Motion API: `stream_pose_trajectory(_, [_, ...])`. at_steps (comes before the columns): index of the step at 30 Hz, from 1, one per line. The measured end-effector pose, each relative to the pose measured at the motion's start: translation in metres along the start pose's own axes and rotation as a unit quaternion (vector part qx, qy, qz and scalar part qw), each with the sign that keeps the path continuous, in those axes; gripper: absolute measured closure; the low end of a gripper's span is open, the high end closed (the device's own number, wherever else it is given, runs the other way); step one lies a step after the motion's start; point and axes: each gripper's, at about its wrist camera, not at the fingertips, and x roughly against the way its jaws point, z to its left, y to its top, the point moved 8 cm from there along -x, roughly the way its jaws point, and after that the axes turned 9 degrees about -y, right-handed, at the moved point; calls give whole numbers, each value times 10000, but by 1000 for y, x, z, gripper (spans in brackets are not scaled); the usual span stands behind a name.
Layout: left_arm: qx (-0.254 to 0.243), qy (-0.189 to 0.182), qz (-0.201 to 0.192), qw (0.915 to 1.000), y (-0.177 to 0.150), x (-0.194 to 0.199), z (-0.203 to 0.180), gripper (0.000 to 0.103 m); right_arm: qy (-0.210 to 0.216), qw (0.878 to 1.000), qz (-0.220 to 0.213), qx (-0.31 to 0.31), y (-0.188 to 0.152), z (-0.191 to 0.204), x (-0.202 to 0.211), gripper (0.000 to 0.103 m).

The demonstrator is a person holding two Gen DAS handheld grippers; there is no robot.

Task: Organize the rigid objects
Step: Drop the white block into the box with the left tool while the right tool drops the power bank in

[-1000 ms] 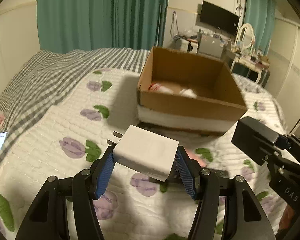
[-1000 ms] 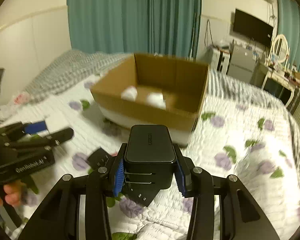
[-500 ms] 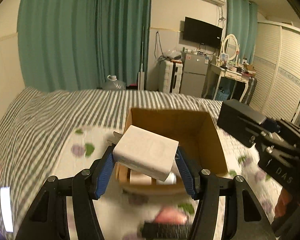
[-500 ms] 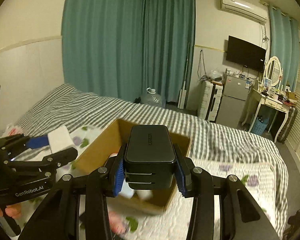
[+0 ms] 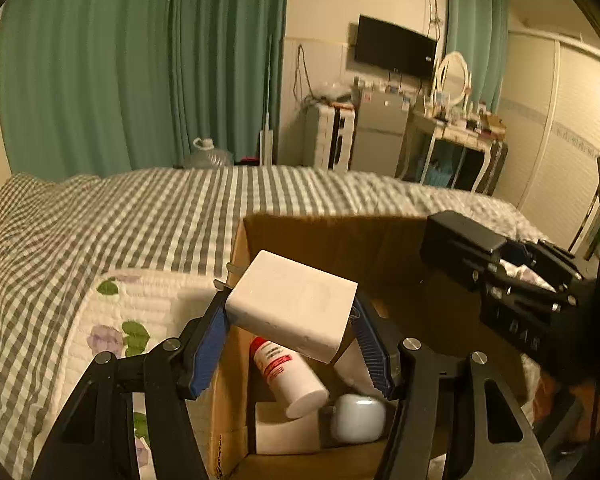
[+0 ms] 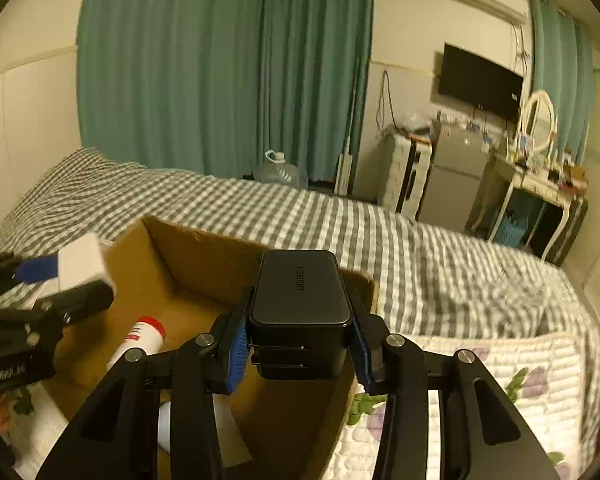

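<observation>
- The bed (image 5: pixel 148 216) is where all this sits, quilt on top, so nothing has a hard surface under it.
- Cardboard box (image 5: pixel 340 240) is on the bed, top open, so I can drop stuff straight in. A red-and-white bottle (image 5: pixel 288 376) and a little white case (image 5: pixel 358 416) are already lying inside.
- My right gripper (image 6: pixel 300 344) has its jaws clamped on the sides of a black charger (image 6: pixel 300 292), held over the box opening.
- My left gripper (image 5: pixel 288 340) has its jaws squeezing a white plug block (image 5: pixel 292 304), prongs sticking out left, over the box's left side. Guessing both go in next.
</observation>
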Motion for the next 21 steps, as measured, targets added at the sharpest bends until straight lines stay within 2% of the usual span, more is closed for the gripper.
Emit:
stream_pose_trajectory(2, [-1,-40,21,10000,-3,-1,-1,41,49,9998,-36,-194,0,-5,0,61])
stream_pose_trajectory(4, [-16,-65,-8,10000,-4,1,-2,41,4,9994,-209,-283,5,-12,8,49])
stream_pose_trajectory(5, [-30,-57,-7,10000,-6,2,-2,41,-27,9989,-333,-335,8,-15,15,37])
stream_pose_trajectory(6, [-53,-65,-10,10000,-7,3,-4,41,-17,9981,-466,-402,11,-18,23,34])
stream_pose_trajectory(14, [-217,-7,118,9997,-8,-3,-20,41,129,9978,-457,-454,9,-26,44,34])
stream_pose_trajectory(21, [-291,60,479,9984,5,-45,-24,40,134,9980,-334,-512,4,-31,41,31])
